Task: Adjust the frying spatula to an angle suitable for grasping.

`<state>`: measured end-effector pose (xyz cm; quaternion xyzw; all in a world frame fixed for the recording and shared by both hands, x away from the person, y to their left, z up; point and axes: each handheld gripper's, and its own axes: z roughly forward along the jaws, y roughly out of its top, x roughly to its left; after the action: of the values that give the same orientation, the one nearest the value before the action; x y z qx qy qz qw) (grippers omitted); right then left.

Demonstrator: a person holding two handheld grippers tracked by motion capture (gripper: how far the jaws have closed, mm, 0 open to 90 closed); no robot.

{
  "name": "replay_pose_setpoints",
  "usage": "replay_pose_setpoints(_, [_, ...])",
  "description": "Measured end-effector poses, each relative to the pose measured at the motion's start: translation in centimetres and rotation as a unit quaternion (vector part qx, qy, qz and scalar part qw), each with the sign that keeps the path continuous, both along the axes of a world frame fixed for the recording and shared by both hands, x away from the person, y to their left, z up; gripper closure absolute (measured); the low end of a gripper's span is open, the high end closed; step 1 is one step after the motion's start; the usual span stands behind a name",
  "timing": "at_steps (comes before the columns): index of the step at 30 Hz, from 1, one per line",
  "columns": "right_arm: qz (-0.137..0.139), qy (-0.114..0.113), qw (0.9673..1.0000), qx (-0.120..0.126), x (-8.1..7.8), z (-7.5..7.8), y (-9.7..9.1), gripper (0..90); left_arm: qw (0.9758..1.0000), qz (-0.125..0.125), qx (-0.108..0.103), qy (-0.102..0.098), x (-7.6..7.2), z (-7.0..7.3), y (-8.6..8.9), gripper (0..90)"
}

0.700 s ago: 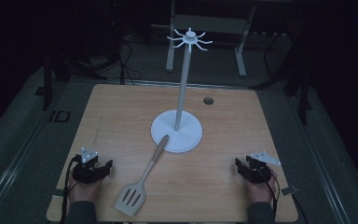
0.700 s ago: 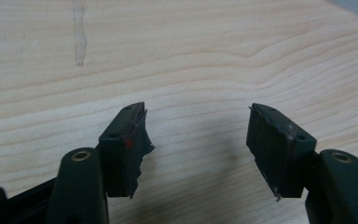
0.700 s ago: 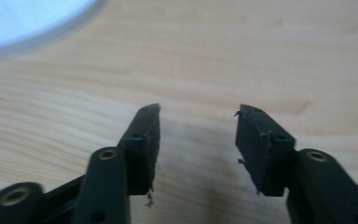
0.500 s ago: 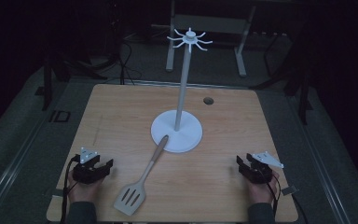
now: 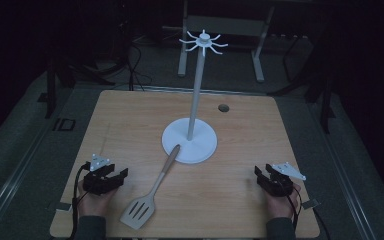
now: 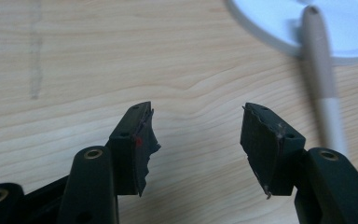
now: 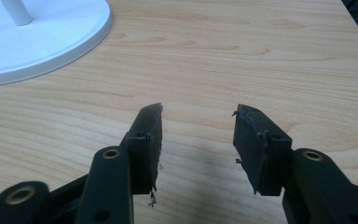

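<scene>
A grey slotted spatula (image 5: 152, 192) lies on the wooden table (image 5: 130, 120), its handle tip resting on the round white base (image 5: 200, 145) of a tall stand whose pole carries a ring of hooks (image 5: 203, 41). My left gripper (image 5: 114, 176) rests near the front left, jaws open and empty, to the left of the spatula blade. In the left gripper view the gripper (image 6: 196, 140) faces bare wood, with the spatula handle (image 6: 324, 79) and the base (image 6: 279, 21) ahead to the right. My right gripper (image 5: 262, 175) sits at the front right; its jaws (image 7: 198, 142) stand open over bare wood, the base (image 7: 51, 37) at upper left.
A small dark round hole (image 5: 223, 107) marks the table's far side. Beyond the table stand metal frame legs (image 5: 182, 50) and cables on a dark floor. A faint pencil-like streak (image 6: 36, 56) runs across the wood in the left gripper view.
The right gripper has shifted slightly. The left gripper, spatula and stand stay where they were.
</scene>
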<state>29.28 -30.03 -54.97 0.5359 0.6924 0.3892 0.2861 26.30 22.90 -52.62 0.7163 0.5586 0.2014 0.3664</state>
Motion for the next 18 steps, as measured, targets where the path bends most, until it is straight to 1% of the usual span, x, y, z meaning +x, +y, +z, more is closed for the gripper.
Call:
replay_pose_setpoints(4, [-0.004,0.0,1.0,-0.003,0.0,0.0,-0.1,51.6,0.9999,-0.015,-0.002,0.002,0.4,0.8,-1.3,44.7])
replay_pose_setpoints(8, [-0.007,0.002,1.0,-0.005,0.0,0.0,-0.2,51.9,0.9995,-0.028,-0.008,0.007,1.1,1.5,-2.5,45.6])
replay_pose_setpoints(11, [-0.011,0.001,0.9999,-0.004,0.0,0.1,-0.2,52.4,0.9992,-0.038,-0.004,0.009,1.4,2.0,-3.2,47.3])
replay_pose_setpoints(13, [-0.012,0.001,0.9999,-0.004,0.0,0.1,-0.3,53.1,0.9991,-0.042,0.004,0.011,1.6,2.2,-3.6,48.5])
replay_pose_setpoints(16, [-0.01,0.002,0.9999,-0.006,-0.1,0.1,-0.3,54.9,0.9989,-0.044,0.001,0.017,1.9,2.6,-4.2,48.9])
replay_pose_setpoints(18, [-0.009,0.002,0.9999,-0.009,-0.1,0.1,-0.3,55.6,0.9987,-0.045,0.004,0.022,2.1,2.8,-4.7,50.0])
